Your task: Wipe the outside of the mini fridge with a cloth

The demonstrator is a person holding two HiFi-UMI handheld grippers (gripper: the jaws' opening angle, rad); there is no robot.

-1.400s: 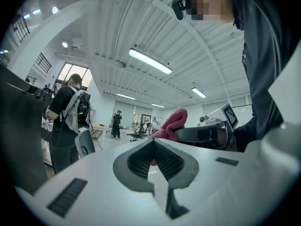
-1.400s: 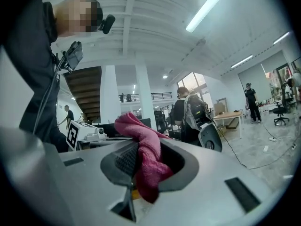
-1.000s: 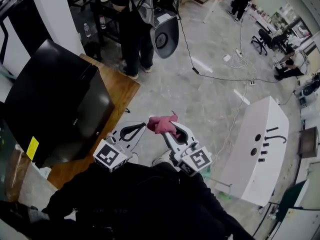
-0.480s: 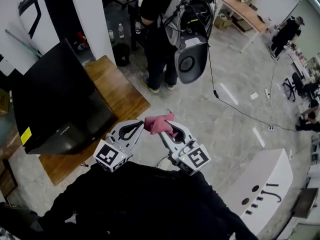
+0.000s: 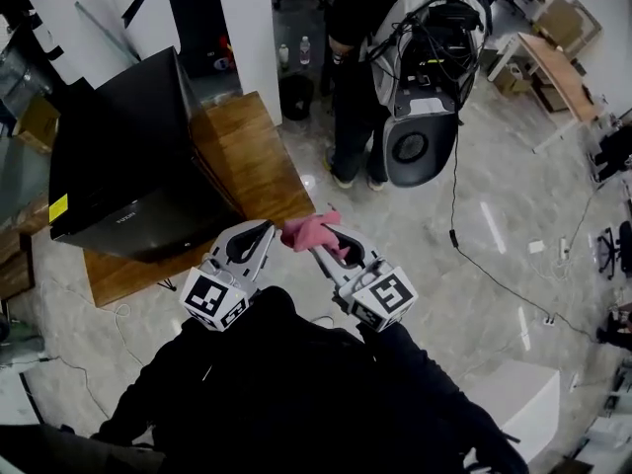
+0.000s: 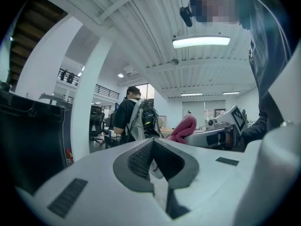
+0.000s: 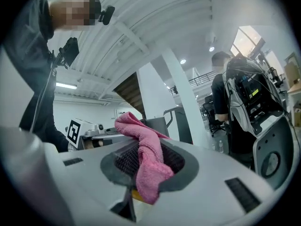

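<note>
Nearest, in the head view, the person's dark sleeves reach forward to the two tools held side by side over the grey floor; the left hand-held gripper has its jaws pressed together, and its own view shows only the hollow between the pads, with nothing caught there; the right hand-held gripper is clamped on a pink cloth, which bunches up past the jaw tips and leans over toward the left tool's tip; in the right gripper view the cloth runs down through the closed jaws and hangs out below them. Beyond the left tool stands a low wooden bench; on it sits the black mini fridge, off to the left and ahead, well apart from the cloth and from both tools. Farther on rises a white pillar; to its right another person stands facing away, wearing a backpack; a black cable trails across the floor.
</note>
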